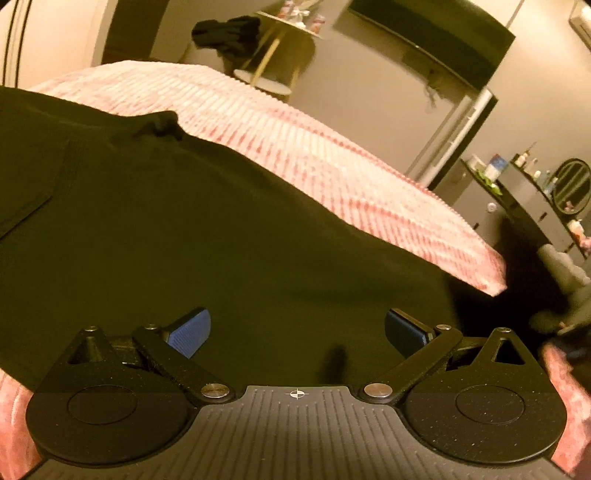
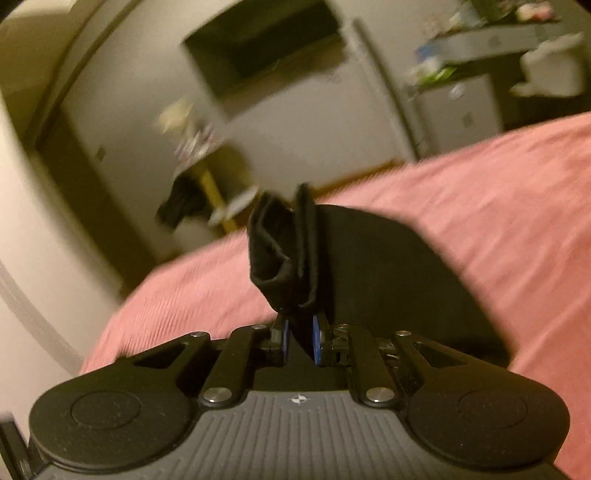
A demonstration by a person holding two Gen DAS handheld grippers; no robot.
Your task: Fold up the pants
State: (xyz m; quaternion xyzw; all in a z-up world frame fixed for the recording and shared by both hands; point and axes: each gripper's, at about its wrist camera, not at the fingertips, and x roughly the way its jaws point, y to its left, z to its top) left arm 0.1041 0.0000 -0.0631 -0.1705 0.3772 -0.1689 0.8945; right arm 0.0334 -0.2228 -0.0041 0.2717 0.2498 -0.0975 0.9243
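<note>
Blue-padded left gripper (image 1: 297, 332) hovers jaws wide apart over black fabric pants (image 1: 184, 229) on the pink ribbed bedspread (image 1: 332, 162); right gripper (image 2: 300, 341) pinches a bunched edge.

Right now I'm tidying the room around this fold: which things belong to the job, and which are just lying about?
Job:
- black pants, spread on the pink bedspread
- right tool, pinching a bunched edge of the pants
- left tool, open over the pants

Lying about:
- dark garment by the side table
- bottles on the dresser
- round mirror
</note>
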